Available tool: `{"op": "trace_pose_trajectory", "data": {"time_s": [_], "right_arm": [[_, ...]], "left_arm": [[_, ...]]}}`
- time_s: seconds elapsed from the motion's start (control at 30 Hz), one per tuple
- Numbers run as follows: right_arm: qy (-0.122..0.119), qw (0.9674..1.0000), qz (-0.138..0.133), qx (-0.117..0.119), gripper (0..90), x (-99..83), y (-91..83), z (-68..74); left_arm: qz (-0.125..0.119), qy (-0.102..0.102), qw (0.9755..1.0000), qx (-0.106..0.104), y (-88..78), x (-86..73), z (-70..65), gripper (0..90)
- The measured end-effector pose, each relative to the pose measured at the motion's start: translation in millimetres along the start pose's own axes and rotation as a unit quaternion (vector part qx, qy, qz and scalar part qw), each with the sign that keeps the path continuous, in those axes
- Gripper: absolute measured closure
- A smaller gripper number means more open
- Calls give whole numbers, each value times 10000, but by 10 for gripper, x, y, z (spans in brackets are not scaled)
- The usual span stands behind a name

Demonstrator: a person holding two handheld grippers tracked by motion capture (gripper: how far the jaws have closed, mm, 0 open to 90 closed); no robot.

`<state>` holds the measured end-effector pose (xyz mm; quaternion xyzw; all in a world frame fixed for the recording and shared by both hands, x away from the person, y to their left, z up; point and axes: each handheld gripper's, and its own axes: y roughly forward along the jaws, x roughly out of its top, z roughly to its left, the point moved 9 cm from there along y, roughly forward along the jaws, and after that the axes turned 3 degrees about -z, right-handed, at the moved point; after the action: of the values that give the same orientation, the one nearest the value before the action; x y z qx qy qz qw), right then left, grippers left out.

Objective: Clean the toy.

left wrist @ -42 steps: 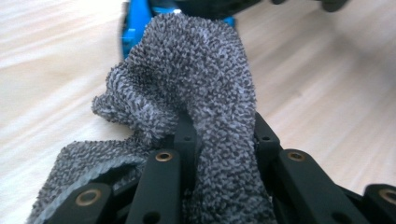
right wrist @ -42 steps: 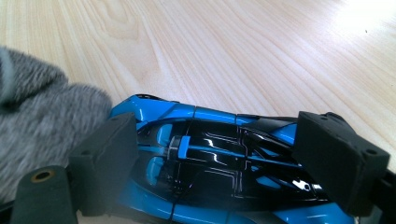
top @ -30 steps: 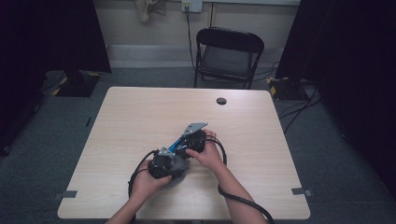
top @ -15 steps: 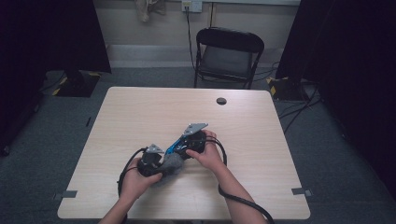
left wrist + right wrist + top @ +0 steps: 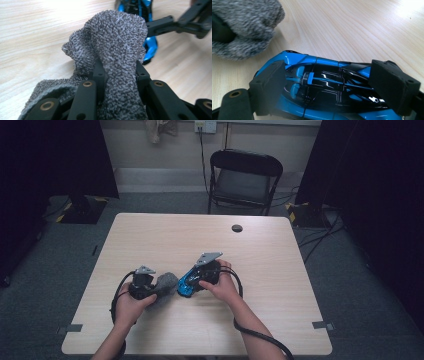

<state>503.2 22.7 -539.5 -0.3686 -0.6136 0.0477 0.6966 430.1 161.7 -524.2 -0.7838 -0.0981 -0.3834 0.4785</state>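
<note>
A grey terry cloth (image 5: 117, 42) is bunched between the jaws of my left gripper (image 5: 120, 67), which is shut on it. In the high view this left gripper (image 5: 156, 289) holds the cloth (image 5: 166, 285) just left of a blue and black toy car (image 5: 188, 285), with a small gap between them. My right gripper (image 5: 327, 82) is shut on the car (image 5: 324, 75); its pads (image 5: 270, 82) press on the car's two sides, and the car rests on the wooden table (image 5: 362, 30). The cloth (image 5: 244, 27) shows blurred at the upper left of the right gripper view.
A small black round disc (image 5: 237, 228) lies near the table's far edge. A black folding chair (image 5: 245, 175) stands beyond the table. Cables trail from both grippers toward the near edge.
My left gripper has drawn the cloth leftward, off the car, so a gap now shows between them. The right gripper and the car have stayed put.
</note>
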Motion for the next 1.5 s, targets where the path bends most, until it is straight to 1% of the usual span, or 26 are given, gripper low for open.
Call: {"op": "trace_pose_trajectory", "data": {"time_s": [0.07, 0.13, 0.2, 0.23, 0.33, 0.4, 0.43, 0.47, 0.5, 0.6, 0.73, 0.8, 0.9, 1.03, 1.13, 1.17, 1.2, 1.27, 1.3, 1.33, 1.37, 1.5], "right_arm": [[-2, 10000, -2, 3, 141, 0, 0, 0], [-5, 10000, -14, 8, 141, -1, -1, 0], [-5, 10000, -15, 7, 141, -1, 0, 0], [-5, 10000, -5, 6, 141, 0, 0, 1], [-3, 10000, 2, 6, 141, 0, 0, 3], [-3, 10000, -2, 9, 141, 0, 0, 5], [0, 10000, -1, 8, 141, 0, 0, 6], [-3, 10000, -2, 7, 141, 0, 0, 7], [3, 10000, 4, 7, 141, 1, 0, 9], [3, 10000, -1, 3, 141, 0, 0, 10], [-5, 10000, -5, 9, 141, 2, 1, 27], [-2, 10000, -1, 14, 141, 3, 3, 41], [-2, 10000, 31, 13, 141, 7, 5, 47], [3, 10000, 52, 8, 141, 8, 5, 47], [4, 10000, 62, 7, 141, 8, 5, 45], [1, 10000, 59, 5, 141, 8, 5, 42], [-1, 10000, 62, 7, 141, 8, 5, 42], [-5, 10000, 69, 3, 141, 9, 5, 40], [-3, 10000, 77, 0, 141, 10, 6, 40], [-2, 10000, 89, 2, 141, 11, 6, 40], [-1, 10000, 95, 2, 141, 11, 6, 39], [-1, 10000, 91, 2, 142, 10, 5, 39]], "left_arm": [[11, -2, 10000, 53, 18, 1, 47, 706], [-3, -63, 9999, 102, 37, 8, 92, 705], [-2, -63, 9999, 116, 45, 8, 116, 705], [7, -97, 9998, 159, 66, 2, 154, 705], [-35, -112, 9997, 208, 83, 12, 199, 705], [-86, -124, 9996, 242, 91, 29, 221, 706], [-124, -84, 9995, 264, 98, 40, 233, 706], [-131, -104, 9995, 270, 109, 45, 237, 707], [-83, -86, 9995, 289, 117, 40, 246, 706], [-81, -88, 9994, 312, 167, 39, 257, 706], [-51, -19, 9993, 358, 229, 36, 231, 704], [-25, -27, 9993, 379, 258, 22, 224, 704], [-21, 19, 9992, 403, 281, 11, 211, 703], [-34, 49, 9992, 389, 287, 1, 186, 704], [-12, 61, 9994, 330, 296, -4, 146, 704], [18, 92, 9994, 319, 296, -6, 137, 704], [21, 69, 9995, 303, 299, -6, 122, 704], [49, 120, 9995, 284, 298, -12, 110, 704], [35, 88, 9996, 266, 302, -11, 95, 704], [28, 74, 9996, 273, 303, -12, 87, 705], [73, 133, 9996, 258, 298, -19, 85, 705], [86, 118, 9996, 261, 305, -20, 58, 705]]}}
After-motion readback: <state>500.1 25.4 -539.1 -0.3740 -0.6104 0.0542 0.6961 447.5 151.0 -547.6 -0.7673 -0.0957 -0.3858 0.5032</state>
